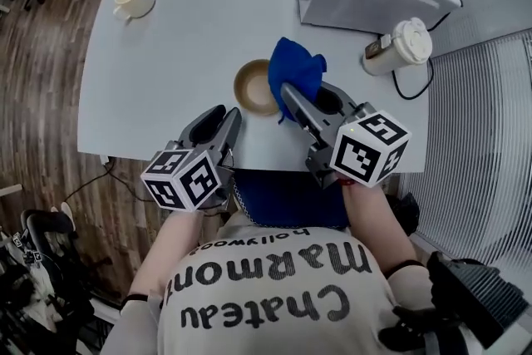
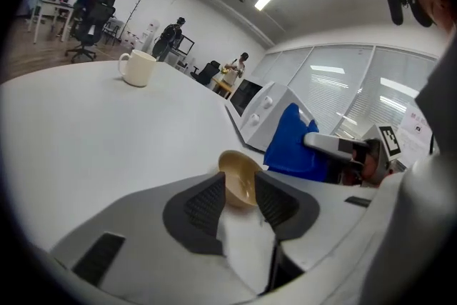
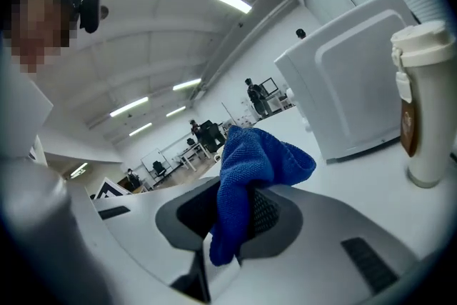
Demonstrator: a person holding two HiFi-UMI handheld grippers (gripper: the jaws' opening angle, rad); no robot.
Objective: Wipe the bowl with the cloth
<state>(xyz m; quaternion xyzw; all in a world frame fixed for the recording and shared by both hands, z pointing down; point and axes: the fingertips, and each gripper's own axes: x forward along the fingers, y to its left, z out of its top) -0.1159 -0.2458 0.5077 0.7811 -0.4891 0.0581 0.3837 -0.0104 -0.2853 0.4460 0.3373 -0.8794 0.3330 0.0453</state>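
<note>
As I read it, the step in hand is closing in on the bowl, to steady it and bring the cloth onto it. The left gripper (image 1: pixel 226 117) has its jaws apart and nothing pressed between them. In the left gripper view the bowl (image 2: pixel 239 178) shows through the gap, just ahead of the pads. The right gripper (image 1: pixel 306 96) is clamped on the blue cloth (image 1: pixel 297 64).

In the head view the bowl sits on the white table (image 1: pixel 183 37) near its front edge, at the left gripper's 1 o'clock. The cloth is at the bowl's 3 o'clock, just beside the rim; I cannot tell whether they touch.

To do this well, I would pinch the near rim with the left jaws first, since a light bowl will likely skate on that smooth top. Then press the cloth's loose bunch inside and sweep around.

The bowl is small, round, shallow, tan and faintly glossy. The cloth is a nubbly terry weave, bunched above the jaws with a tail hanging below.
</note>
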